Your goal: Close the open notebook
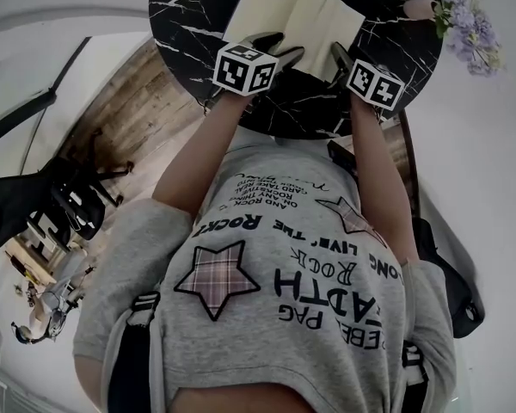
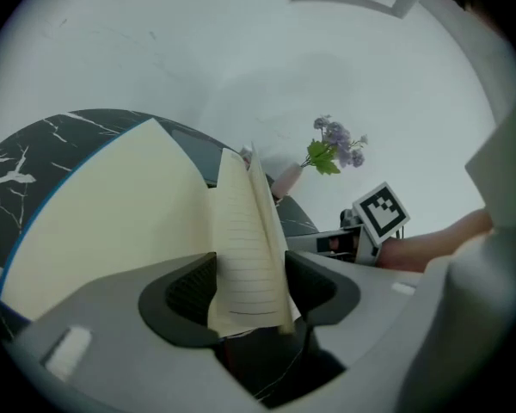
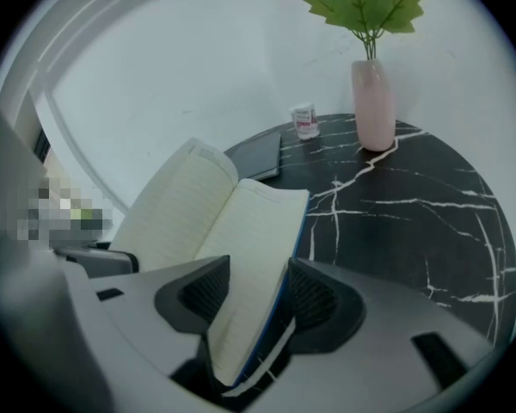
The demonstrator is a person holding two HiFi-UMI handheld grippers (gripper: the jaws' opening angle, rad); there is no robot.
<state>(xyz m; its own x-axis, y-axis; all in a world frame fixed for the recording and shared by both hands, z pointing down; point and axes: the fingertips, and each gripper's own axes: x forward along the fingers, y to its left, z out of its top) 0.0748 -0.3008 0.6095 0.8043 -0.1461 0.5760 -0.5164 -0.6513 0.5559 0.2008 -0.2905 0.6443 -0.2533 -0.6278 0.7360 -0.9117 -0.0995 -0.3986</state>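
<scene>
Black marble table (image 1: 396, 41) carries the notebook (image 1: 284, 11) at the top centre of the head view, open, its spine and long axis running up the frame, away from the person. There the left gripper (image 2: 249, 295) pinches a sheaf of lined pages standing nearly upright, while the right gripper (image 3: 260, 298) clamps the blue-covered half, tilted up off the table. A pink vase (image 3: 372, 106) stands upper right, apparently well apart

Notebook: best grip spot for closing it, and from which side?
Take the notebook by its right half's near edge, cover and pages together, from the person's side. That half stands tilted off the table, leaving its edge free for jaws; the right gripper holds it there.
</scene>
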